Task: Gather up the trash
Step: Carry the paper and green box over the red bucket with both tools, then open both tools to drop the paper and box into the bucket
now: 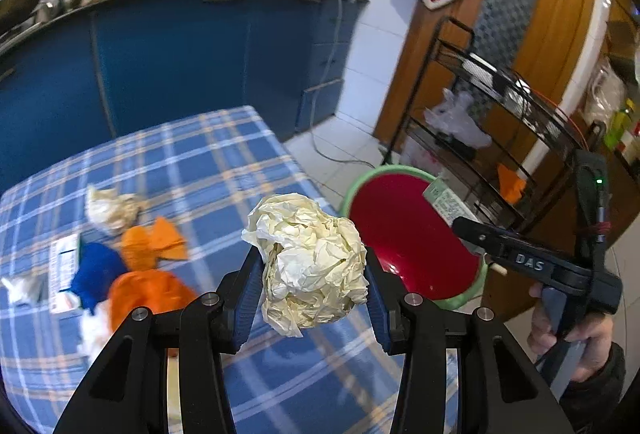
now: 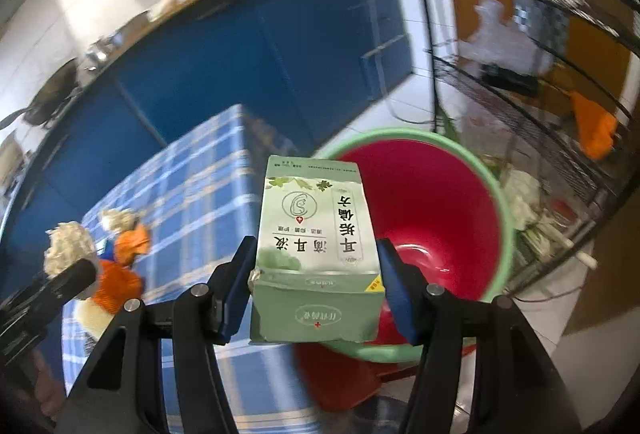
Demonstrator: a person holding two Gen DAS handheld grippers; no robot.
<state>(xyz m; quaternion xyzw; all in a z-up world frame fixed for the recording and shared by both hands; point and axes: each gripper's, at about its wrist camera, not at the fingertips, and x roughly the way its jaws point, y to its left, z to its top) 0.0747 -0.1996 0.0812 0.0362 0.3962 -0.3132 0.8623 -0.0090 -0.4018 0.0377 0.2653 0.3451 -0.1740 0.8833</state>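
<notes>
My left gripper [image 1: 310, 274] is shut on a crumpled cream paper ball [image 1: 310, 262], held above the right part of the blue checked table [image 1: 224, 170]. My right gripper [image 2: 316, 270] is shut on a pale green carton [image 2: 316, 246] with printed characters, held at the table's edge over the near rim of a red bin with a green rim [image 2: 436, 210]. In the left wrist view the same bin [image 1: 408, 234] stands on the floor right of the table, with the right gripper [image 1: 452, 212] and its carton [image 1: 444, 200] above it.
More trash lies on the table's left: orange wrappers [image 1: 154, 242], a blue scrap [image 1: 96, 270], a crumpled beige paper [image 1: 112, 208] and a flat leaflet [image 1: 64, 266]. A black wire rack [image 1: 500, 102] stands behind the bin. Blue cabinets [image 1: 180, 54] run along the back.
</notes>
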